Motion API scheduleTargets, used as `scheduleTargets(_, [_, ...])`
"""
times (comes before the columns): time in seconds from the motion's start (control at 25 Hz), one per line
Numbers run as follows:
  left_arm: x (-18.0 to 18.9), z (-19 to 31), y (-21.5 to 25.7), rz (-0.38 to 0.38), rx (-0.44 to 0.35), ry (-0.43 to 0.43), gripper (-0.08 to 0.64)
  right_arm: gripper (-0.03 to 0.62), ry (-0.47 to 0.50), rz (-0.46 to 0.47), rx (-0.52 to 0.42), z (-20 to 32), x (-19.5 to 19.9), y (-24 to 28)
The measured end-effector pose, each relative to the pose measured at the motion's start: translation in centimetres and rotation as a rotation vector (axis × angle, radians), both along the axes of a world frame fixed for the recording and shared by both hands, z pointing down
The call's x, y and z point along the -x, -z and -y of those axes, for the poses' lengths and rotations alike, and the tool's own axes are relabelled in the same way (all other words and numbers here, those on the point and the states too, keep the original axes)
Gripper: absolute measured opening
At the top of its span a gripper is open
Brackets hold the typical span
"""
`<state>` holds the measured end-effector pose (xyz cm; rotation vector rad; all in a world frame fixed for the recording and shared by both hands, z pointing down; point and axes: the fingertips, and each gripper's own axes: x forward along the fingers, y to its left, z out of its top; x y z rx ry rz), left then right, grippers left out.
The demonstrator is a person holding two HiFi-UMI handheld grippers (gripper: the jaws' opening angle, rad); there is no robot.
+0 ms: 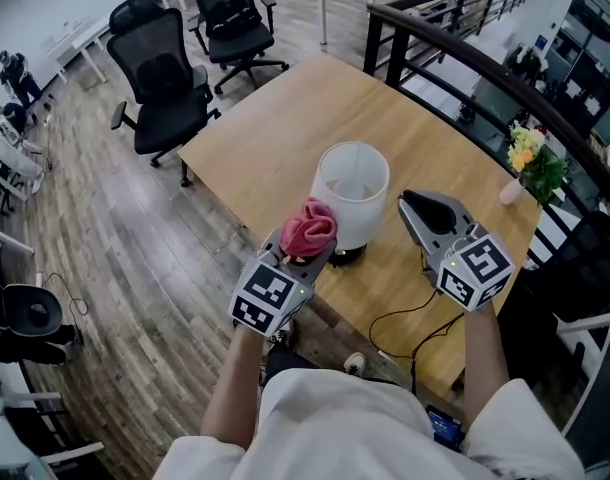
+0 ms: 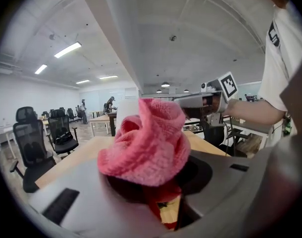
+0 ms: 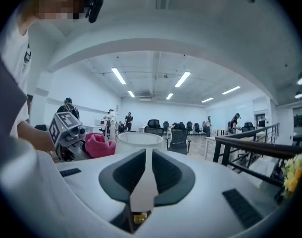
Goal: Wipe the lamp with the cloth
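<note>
A table lamp with a white drum shade (image 1: 351, 193) stands on a dark base (image 1: 347, 255) near the wooden table's front edge. My left gripper (image 1: 310, 246) is shut on a bunched pink cloth (image 1: 308, 228), which sits against the shade's lower left side. In the left gripper view the cloth (image 2: 146, 143) fills the space over the jaws and hides most of the shade (image 2: 126, 108). My right gripper (image 1: 407, 208) hovers just right of the shade, apart from it, jaws slightly ajar with nothing between them. The right gripper view shows the shade (image 3: 138, 142) ahead and the cloth (image 3: 100, 145) to its left.
The wooden table (image 1: 275, 138) stretches away behind the lamp. A black cable (image 1: 405, 318) trails from the lamp base over the front edge. A vase of flowers (image 1: 530, 163) stands at the far right corner by a dark railing (image 1: 455, 38). Office chairs (image 1: 165, 78) stand beyond the table's left side.
</note>
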<state>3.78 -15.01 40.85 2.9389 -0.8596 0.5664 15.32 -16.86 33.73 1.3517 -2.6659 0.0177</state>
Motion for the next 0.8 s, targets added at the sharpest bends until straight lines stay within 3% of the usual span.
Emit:
scheduleTargets(0.16, [-0.3, -0.5, -2.6, 0.002, 0.049, 0.004, 0.135, 0.1, 0.081, -0.092, -0.072, 0.4, 0.3, 1.9])
scheduleTargets(0.24, [-0.2, -0.7, -4.0, 0.003, 0.079, 0.008, 0.135, 0.1, 0.185, -0.138, -0.087, 0.3, 1.1, 2.2])
scheduleTargets(0.56, [0.0, -2.2, -7.9, 0.026, 0.163, 0.007, 0.135, 0.155, 0.589, -0.466, -0.143, -0.7, 4.5, 3.8])
scheduleTargets(0.64, [0.0, -2.6, -7.8, 0.021, 0.167, 0.003, 0.135, 0.155, 0.683, -0.573, -0.151, -0.9, 5.2, 3.6])
scheduleTargets(0.8, [-0.1, -3.5, -6.9, 0.017, 0.17, -0.001, 0.135, 0.155, 0.803, -0.902, -0.065, -0.6, 4.9, 1.2])
